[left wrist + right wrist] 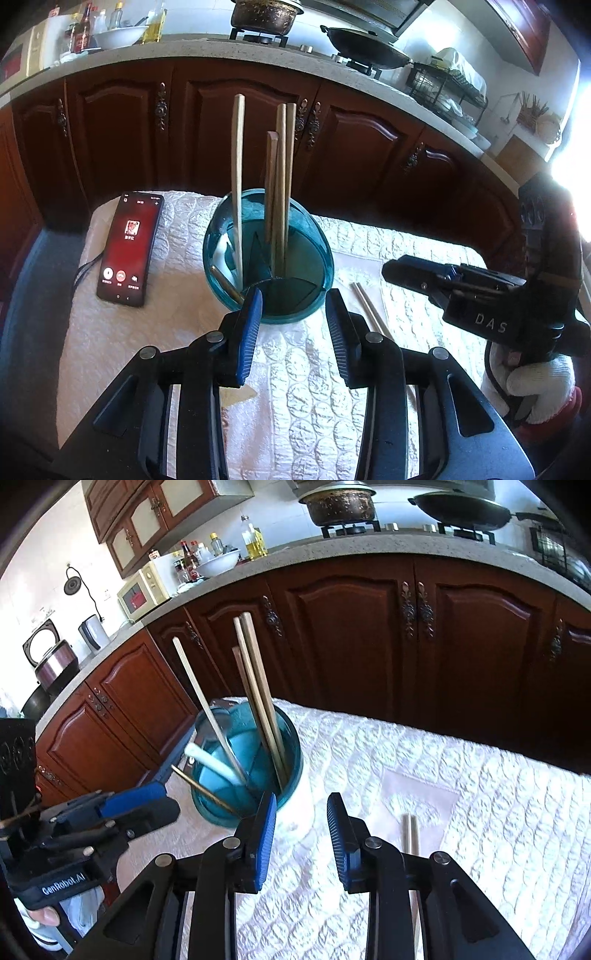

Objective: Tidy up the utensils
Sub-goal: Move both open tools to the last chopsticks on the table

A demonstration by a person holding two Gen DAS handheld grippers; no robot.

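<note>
A teal plastic utensil holder point(295, 258) stands on the white quilted cloth point(166, 332); it also shows in the right wrist view point(221, 775). Several wooden chopsticks point(280, 177) stand upright in it, with a white spoon handle point(210, 762) and a brass-coloured utensil point(226, 283). A pair of metal chopsticks point(364, 302) lies on the cloth right of the holder, and shows in the right wrist view point(410, 834). My left gripper point(293, 325) is open and empty just in front of the holder. My right gripper point(301, 830) is open and empty, above the cloth near the metal chopsticks.
A phone point(129, 243) with a lit screen lies on the cloth at the left. Dark wooden cabinets point(240, 122) and a stone counter point(207, 51) with a stove, pots and bottles stand behind. A small tan scrap point(236, 397) lies under my left gripper.
</note>
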